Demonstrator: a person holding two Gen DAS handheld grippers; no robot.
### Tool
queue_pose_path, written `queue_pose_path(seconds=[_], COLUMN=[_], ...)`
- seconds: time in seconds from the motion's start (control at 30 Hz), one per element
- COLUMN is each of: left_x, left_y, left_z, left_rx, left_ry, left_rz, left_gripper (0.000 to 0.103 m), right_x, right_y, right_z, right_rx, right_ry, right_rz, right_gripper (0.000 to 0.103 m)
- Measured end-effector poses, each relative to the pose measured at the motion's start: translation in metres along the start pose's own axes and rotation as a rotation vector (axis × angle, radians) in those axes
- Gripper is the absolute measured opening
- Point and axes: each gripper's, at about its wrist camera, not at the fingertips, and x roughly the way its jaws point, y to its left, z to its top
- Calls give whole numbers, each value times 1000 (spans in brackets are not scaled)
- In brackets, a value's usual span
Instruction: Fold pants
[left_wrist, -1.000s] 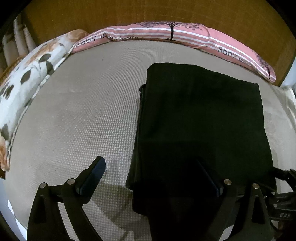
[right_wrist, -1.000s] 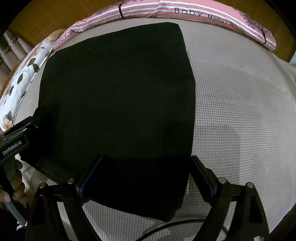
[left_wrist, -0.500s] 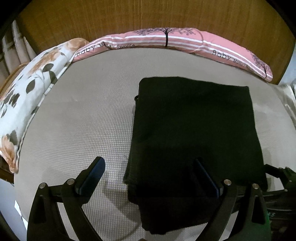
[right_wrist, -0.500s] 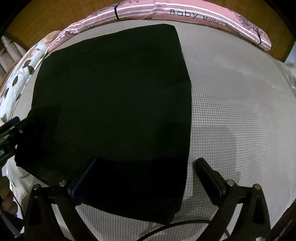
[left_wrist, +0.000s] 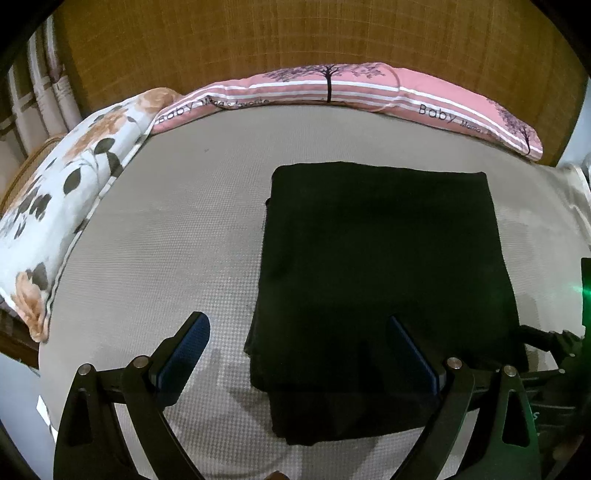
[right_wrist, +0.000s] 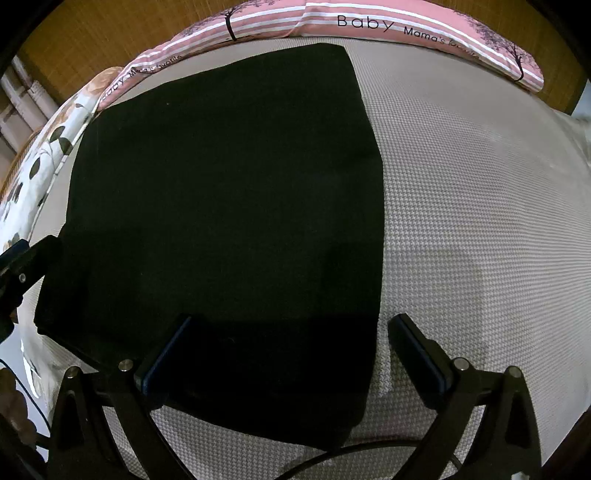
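Note:
The black pants (left_wrist: 380, 280) lie folded into a flat rectangle on the grey bed sheet (left_wrist: 166, 243). They also fill the right wrist view (right_wrist: 229, 206). My left gripper (left_wrist: 299, 332) is open and empty, held above the near left edge of the fold. My right gripper (right_wrist: 295, 332) is open and empty, held above the near right edge of the fold. The right gripper's body shows at the right edge of the left wrist view (left_wrist: 561, 343). The left gripper's body shows at the left edge of the right wrist view (right_wrist: 22, 266).
A pink striped bolster (left_wrist: 351, 88) lies along the far edge of the bed against a woven headboard (left_wrist: 295, 33). A floral pillow (left_wrist: 62, 199) lies along the left side. A black cable (right_wrist: 351, 450) runs under the right gripper.
Both grippers have pulled back and up from the folded pants. The fold looks smaller and farther away in the left wrist view. The pants have not moved.

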Motion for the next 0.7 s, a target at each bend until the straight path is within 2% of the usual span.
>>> queue_pose_path(seconds=[0.47, 0.6, 0.7], left_x=[-1, -2, -4], left_y=[4, 3, 3], left_z=[-10, -11, -12], left_rx=[-24, -24, -20], left_ry=[10, 4, -2], left_rz=[12, 21, 22], left_gripper=[96, 96, 96], right_x=[-4, -15, -25], right_y=[10, 20, 26], right_z=[7, 11, 15], right_rx=[-4, -62, -86], right_ry=[-42, -82, -103], right_rz=[-53, -85, -68], right_gripper=[102, 102, 102])
